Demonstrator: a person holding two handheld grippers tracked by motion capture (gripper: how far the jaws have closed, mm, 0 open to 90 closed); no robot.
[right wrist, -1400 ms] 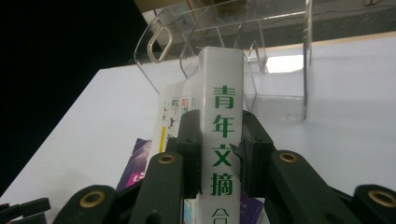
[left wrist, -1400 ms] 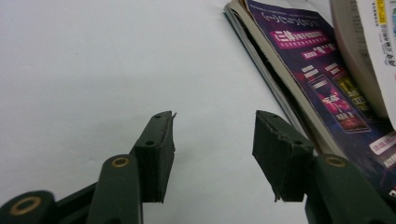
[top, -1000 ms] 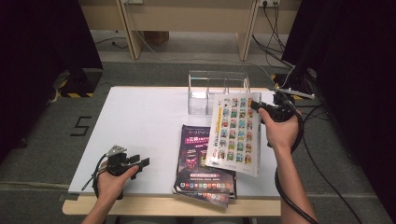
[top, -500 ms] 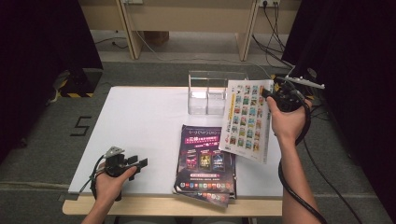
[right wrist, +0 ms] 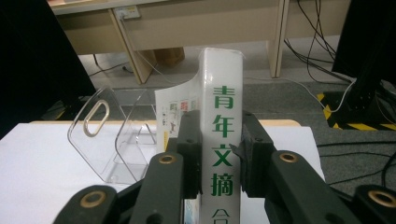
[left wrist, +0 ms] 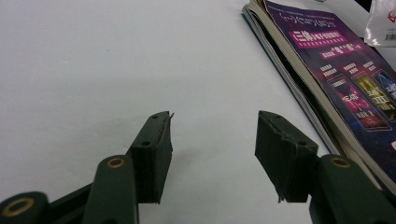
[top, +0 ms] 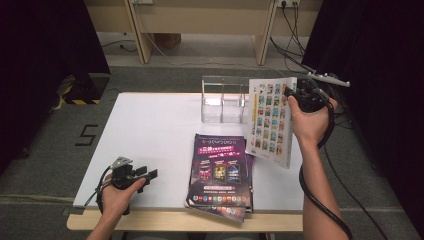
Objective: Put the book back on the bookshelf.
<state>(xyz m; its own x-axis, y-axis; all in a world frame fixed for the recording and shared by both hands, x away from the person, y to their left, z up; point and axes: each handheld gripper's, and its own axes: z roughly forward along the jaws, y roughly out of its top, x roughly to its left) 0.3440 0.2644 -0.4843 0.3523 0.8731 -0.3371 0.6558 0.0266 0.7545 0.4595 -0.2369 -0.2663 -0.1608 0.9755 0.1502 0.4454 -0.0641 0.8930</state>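
Observation:
My right gripper (top: 292, 93) (right wrist: 219, 144) is shut on the spine of a white magazine (top: 269, 120) (right wrist: 225, 116) with green characters. The magazine hangs upright above the table's right side, its cover of small coloured pictures facing left. A clear acrylic file holder (top: 223, 98) (right wrist: 112, 135) stands just left of it at the table's far edge. A stack of magazines with a purple cover (top: 220, 167) (left wrist: 345, 74) lies flat near the front. My left gripper (top: 149, 173) (left wrist: 212, 149) rests open on the white table (top: 150, 125) at the front left, nothing between its jaws.
Wooden table legs (top: 137, 30) and cables (top: 300, 25) sit on the grey floor beyond the table. Dark curtains hang at both sides. A cable (top: 310, 185) trails from the right gripper along the forearm.
The right gripper has lifted the white magazine off the stack and tipped it from slanted to upright, moving it right and toward the file holder. The left gripper has stayed put.

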